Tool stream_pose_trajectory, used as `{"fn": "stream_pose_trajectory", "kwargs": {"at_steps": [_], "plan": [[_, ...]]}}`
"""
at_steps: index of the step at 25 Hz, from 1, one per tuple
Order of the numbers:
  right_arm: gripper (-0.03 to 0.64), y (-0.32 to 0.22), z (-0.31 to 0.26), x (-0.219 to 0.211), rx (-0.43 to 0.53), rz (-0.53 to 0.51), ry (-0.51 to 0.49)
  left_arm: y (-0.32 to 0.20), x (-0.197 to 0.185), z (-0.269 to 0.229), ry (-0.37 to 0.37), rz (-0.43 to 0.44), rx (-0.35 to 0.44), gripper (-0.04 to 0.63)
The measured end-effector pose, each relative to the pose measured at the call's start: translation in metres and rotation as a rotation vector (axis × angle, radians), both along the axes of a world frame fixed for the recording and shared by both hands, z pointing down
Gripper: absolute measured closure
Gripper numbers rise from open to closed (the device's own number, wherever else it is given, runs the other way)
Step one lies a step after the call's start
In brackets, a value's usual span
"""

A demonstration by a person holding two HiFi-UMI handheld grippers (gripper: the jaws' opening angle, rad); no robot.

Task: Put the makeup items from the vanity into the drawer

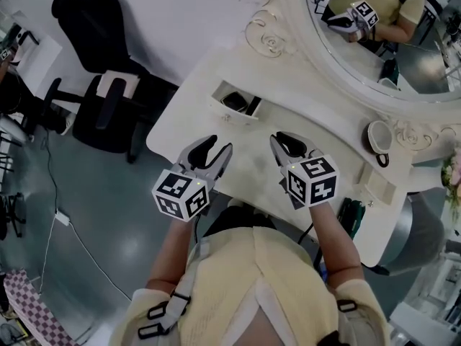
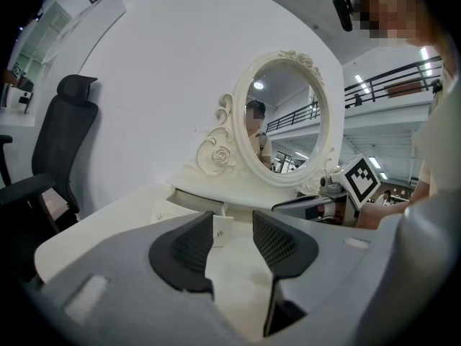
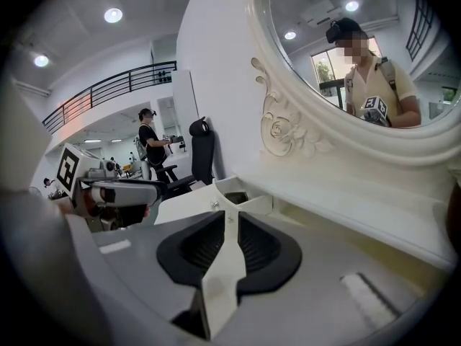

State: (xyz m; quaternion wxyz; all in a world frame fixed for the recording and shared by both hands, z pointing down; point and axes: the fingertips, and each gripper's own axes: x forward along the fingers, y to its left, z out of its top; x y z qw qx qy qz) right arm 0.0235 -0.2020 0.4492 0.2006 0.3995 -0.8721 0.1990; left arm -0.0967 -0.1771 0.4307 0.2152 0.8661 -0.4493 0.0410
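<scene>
On the white vanity (image 1: 187, 121), a small drawer (image 1: 232, 114) stands pulled out at the back left, with dark makeup items (image 1: 235, 101) lying in it. My left gripper (image 1: 218, 148) hovers over the tabletop in front of that drawer, open and empty (image 2: 232, 225). Beside it my right gripper (image 1: 287, 141) points at the mirror's base. Its jaws (image 3: 230, 222) stand a narrow gap apart with only bare tabletop between them. The open drawer (image 3: 234, 197) lies straight ahead in the right gripper view. A round white cup-like thing (image 1: 378, 137) sits at the table's right.
An oval mirror (image 1: 374, 27) in an ornate white frame rises behind the table. A second small drawer (image 1: 374, 186) stands out at the right. A black office chair (image 1: 101, 63) stands left of the vanity. A cable (image 1: 65, 222) runs across the floor.
</scene>
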Motion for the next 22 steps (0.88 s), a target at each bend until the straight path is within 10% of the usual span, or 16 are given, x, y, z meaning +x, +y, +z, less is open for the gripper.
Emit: {"fn": "stream_pose_trajectory", "kwargs": {"at_steps": [22], "plan": [[0.615, 0.018, 0.002, 0.007, 0.013, 0.018, -0.006, 0.008, 0.001, 0.001, -0.002, 0.002, -0.004, 0.430]]}}
